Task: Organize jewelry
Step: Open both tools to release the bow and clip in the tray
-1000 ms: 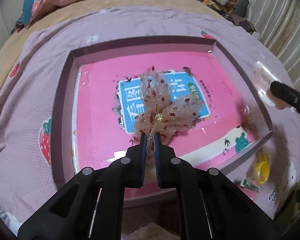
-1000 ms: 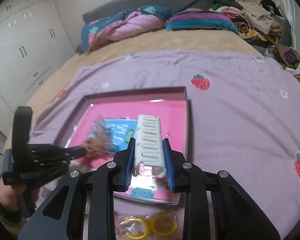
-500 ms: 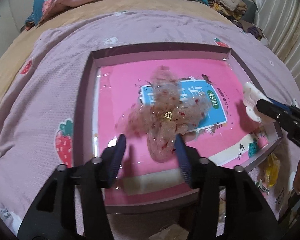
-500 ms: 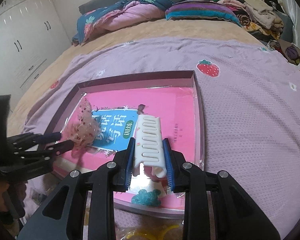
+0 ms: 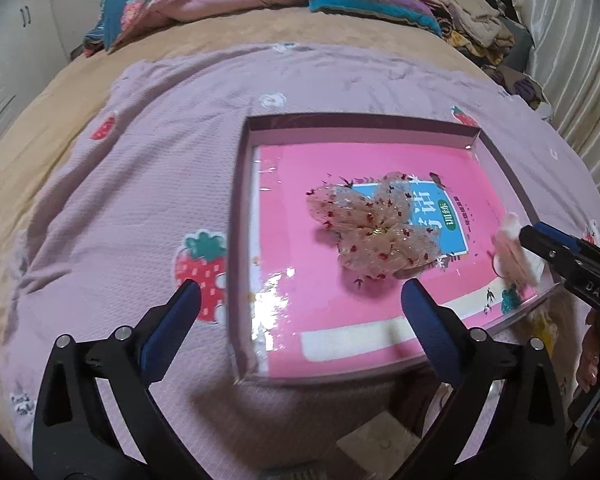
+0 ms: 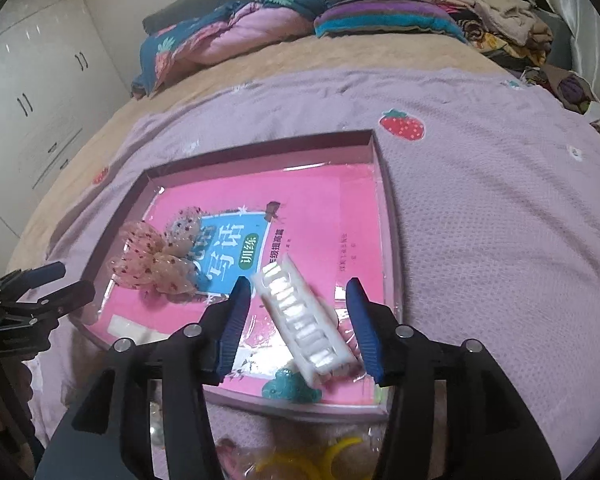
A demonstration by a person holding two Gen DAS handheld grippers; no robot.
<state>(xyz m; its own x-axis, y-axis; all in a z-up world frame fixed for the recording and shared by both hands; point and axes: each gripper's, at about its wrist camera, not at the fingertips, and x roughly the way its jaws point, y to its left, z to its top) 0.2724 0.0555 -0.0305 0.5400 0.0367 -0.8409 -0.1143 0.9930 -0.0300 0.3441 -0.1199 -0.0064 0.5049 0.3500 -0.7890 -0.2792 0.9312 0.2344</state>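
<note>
On the bed, tray (image 6: 388, 216) holds bow (image 5: 376, 232) and white clip (image 6: 304, 320). Left gripper (image 5: 300, 304) spread wide, empty; bow lies just ahead of its fingertips. Right gripper (image 6: 298, 320) released; clip sits tilted between its fingers, untouched. Risk: a withdrawing finger could catch the clip and knock it over the near rim.

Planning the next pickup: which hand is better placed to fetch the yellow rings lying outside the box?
Right. The yellow plastic rings lie just below the open right tool, beside the shallow pink-lined box; the left tool hangs over its opposite edge.
</note>
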